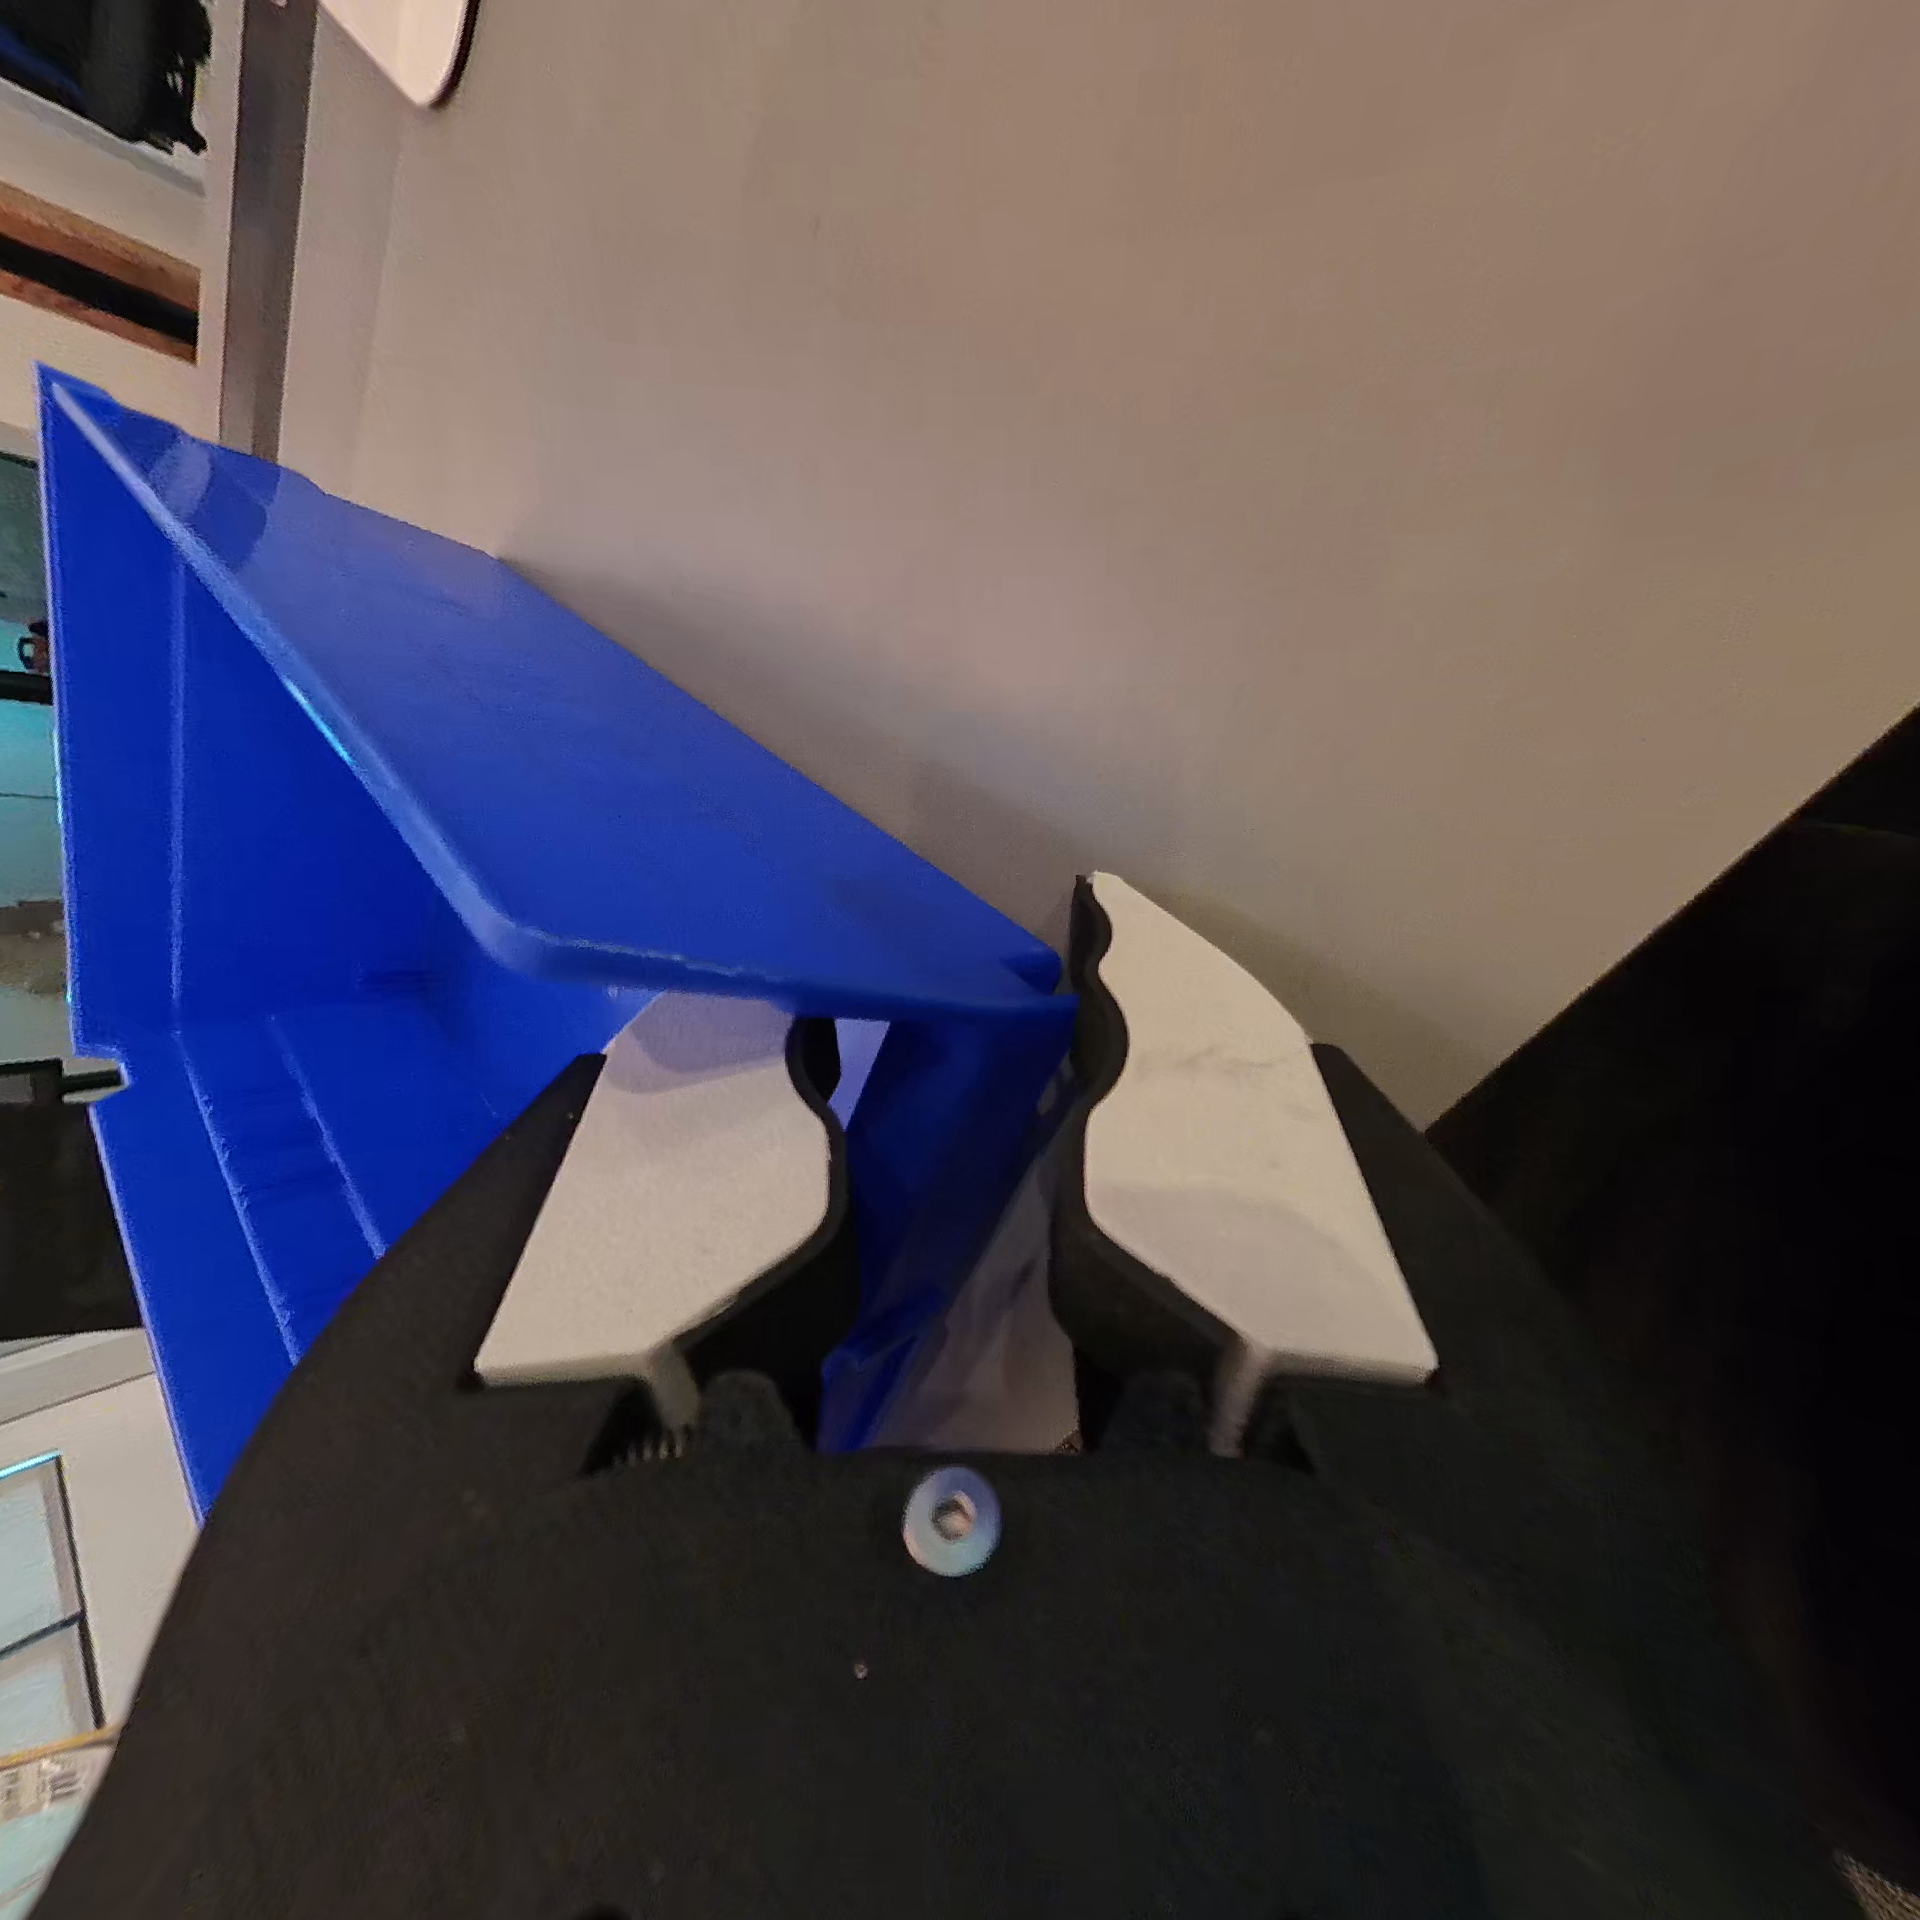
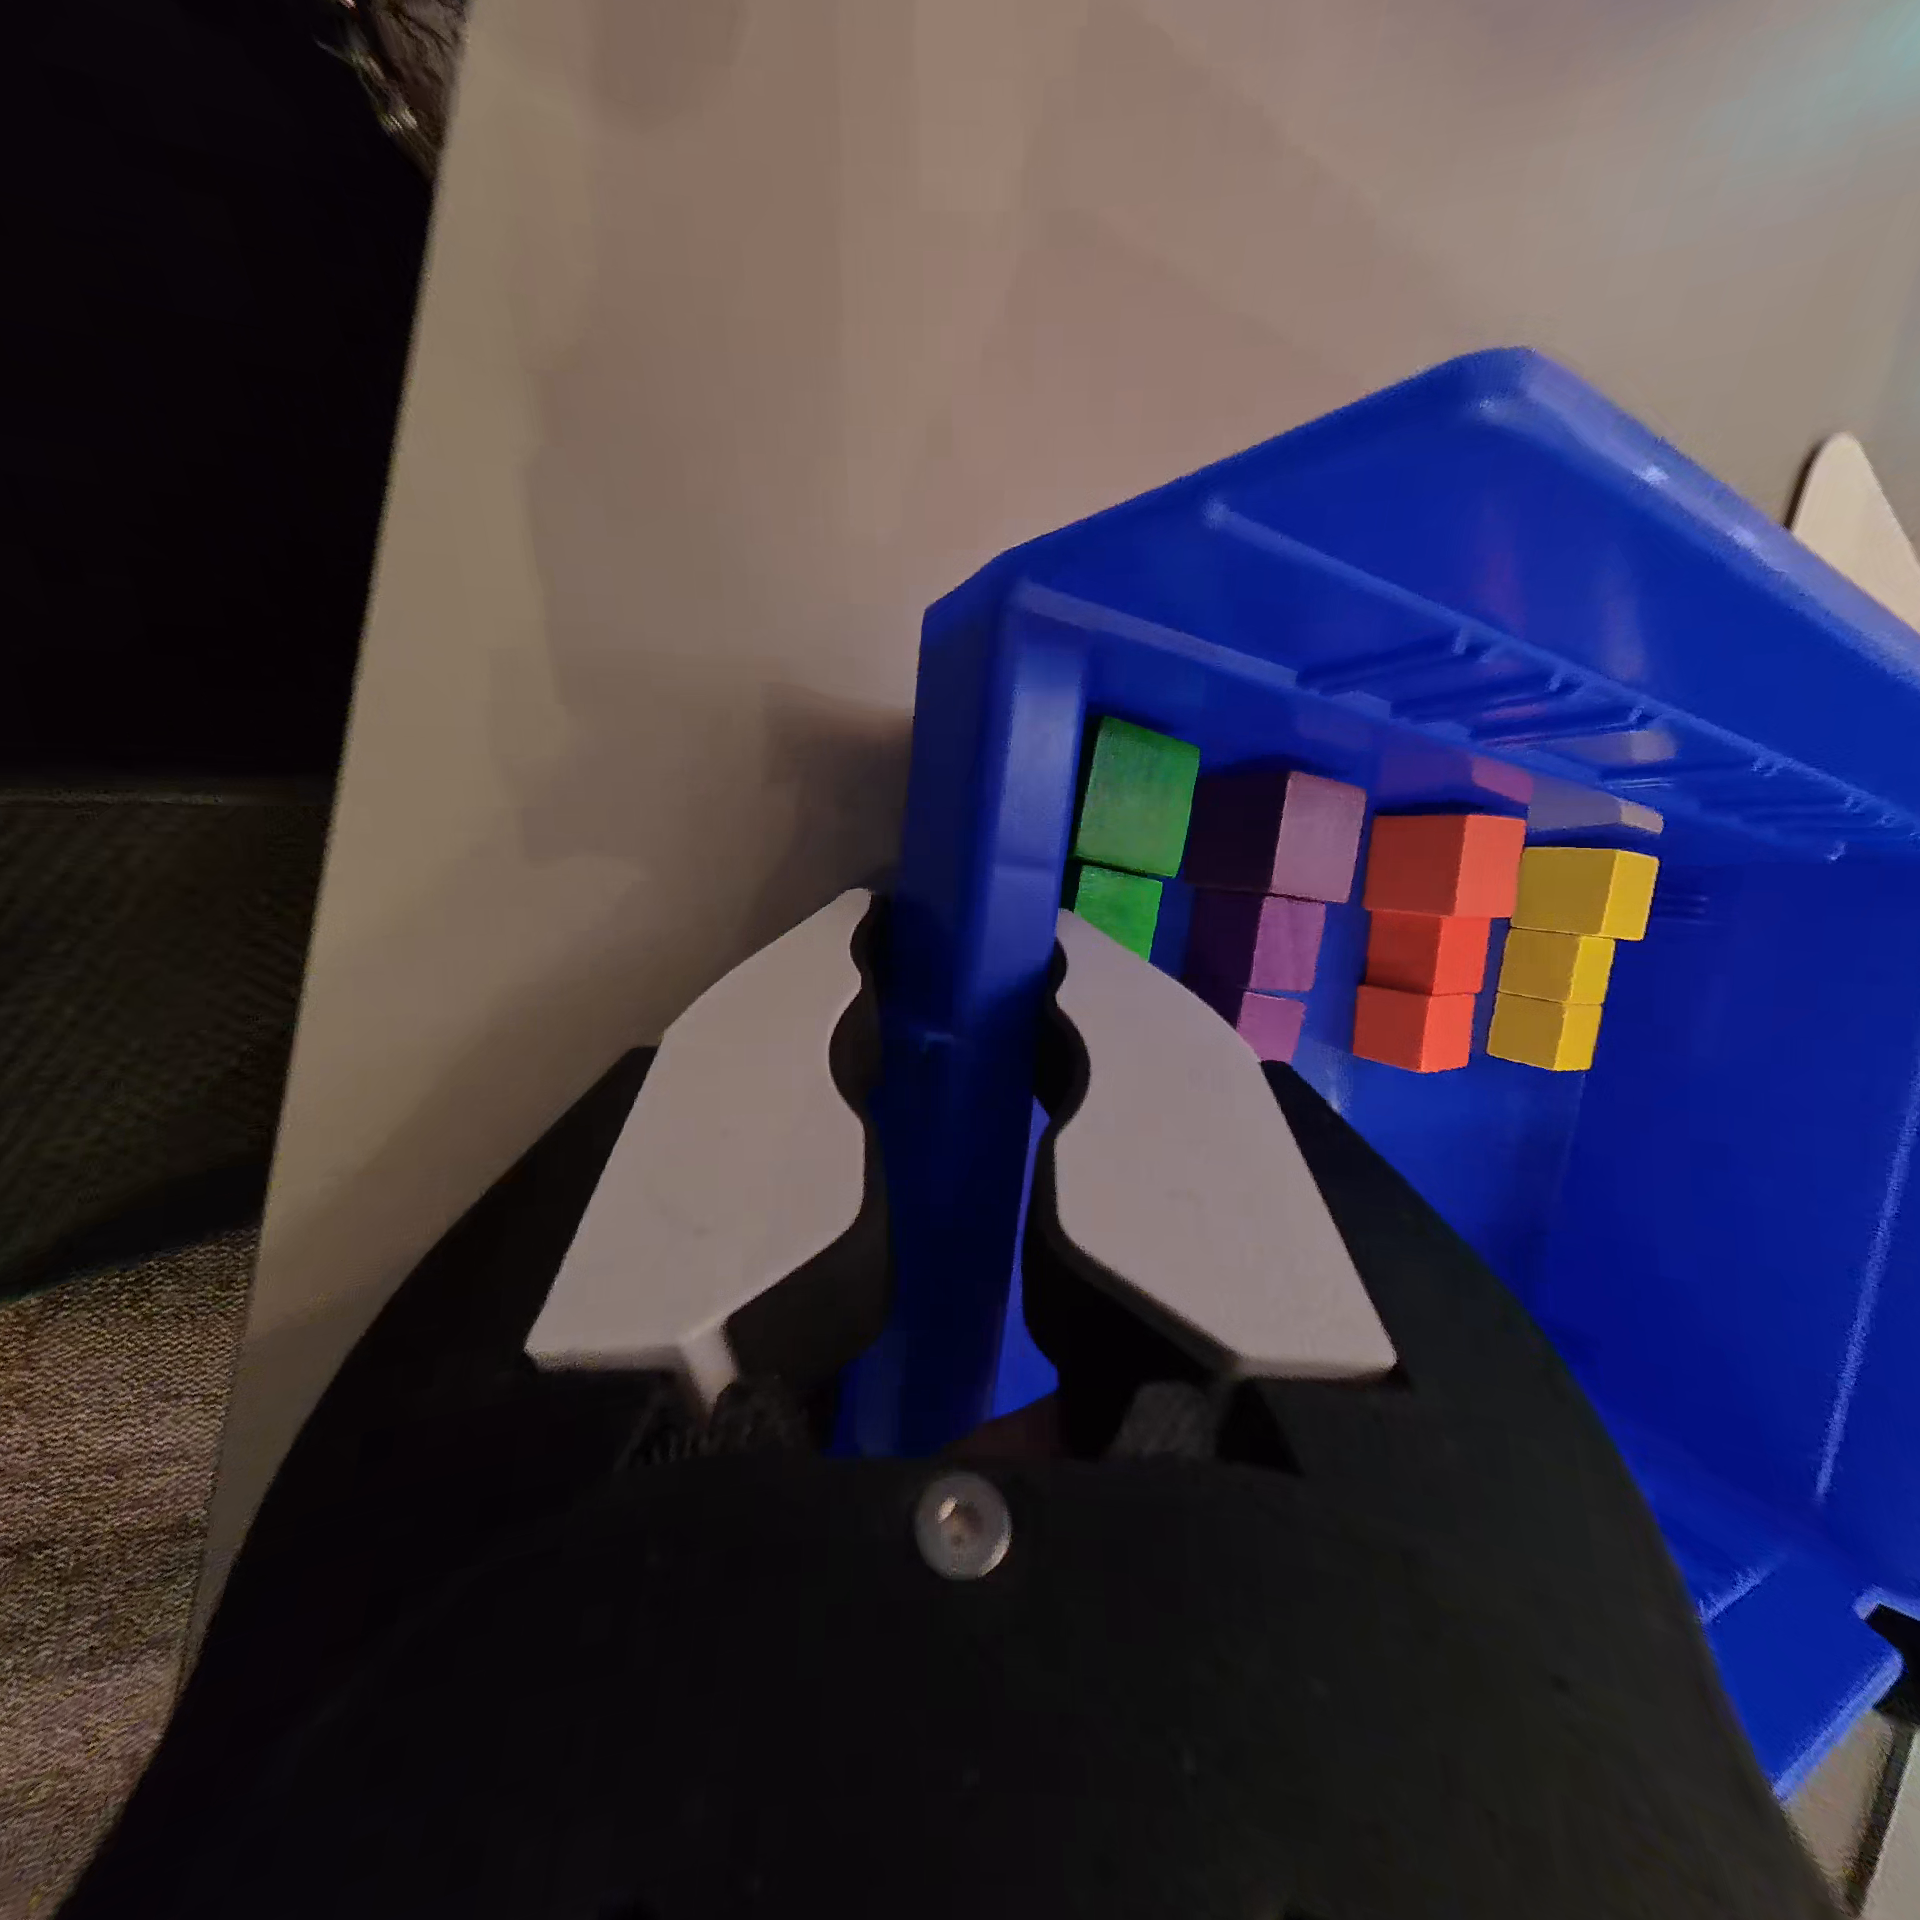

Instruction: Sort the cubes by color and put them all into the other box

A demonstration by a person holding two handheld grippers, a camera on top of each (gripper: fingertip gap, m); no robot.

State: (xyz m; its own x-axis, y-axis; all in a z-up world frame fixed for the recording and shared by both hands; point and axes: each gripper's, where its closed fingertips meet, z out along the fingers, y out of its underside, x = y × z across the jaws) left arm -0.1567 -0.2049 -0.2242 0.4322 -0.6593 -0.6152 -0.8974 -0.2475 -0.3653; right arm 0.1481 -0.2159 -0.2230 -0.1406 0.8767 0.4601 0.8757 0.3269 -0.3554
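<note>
Both grippers have hold of blue plastic. The left gripper (image 1: 961, 1049) has its fingers (image 1: 1195, 1132) closed down on the thin wall of a blue box (image 1: 499, 831), which looks empty from here and sits tipped at an angle against the pale bench (image 1: 1143, 416). The right gripper (image 2: 956, 977) has its fingers (image 2: 727, 1122) pinched on the rim of a blue box (image 2: 1558, 644) too, one finger outside the wall and one inside; whether the two views show the same box I cannot tell.

Inside that box the cubes stand in sorted rows: green cubes (image 2: 1132, 800) nearest the gripped wall, then purple cubes (image 2: 1278, 862), red cubes (image 2: 1439, 935) and yellow cubes (image 2: 1574, 935). They are grouped by colour already, so the sorting seems far along or done.

The box looks stiff, light and rather slick, so a grip on the thickened rim, as here, seems the safest hold; a thin wall may flex or slip. The cubes look small, hard and light, likely painted wood. They sit loose, so any sharp tilt of the box could tumble the rows and mix the colours
</note>
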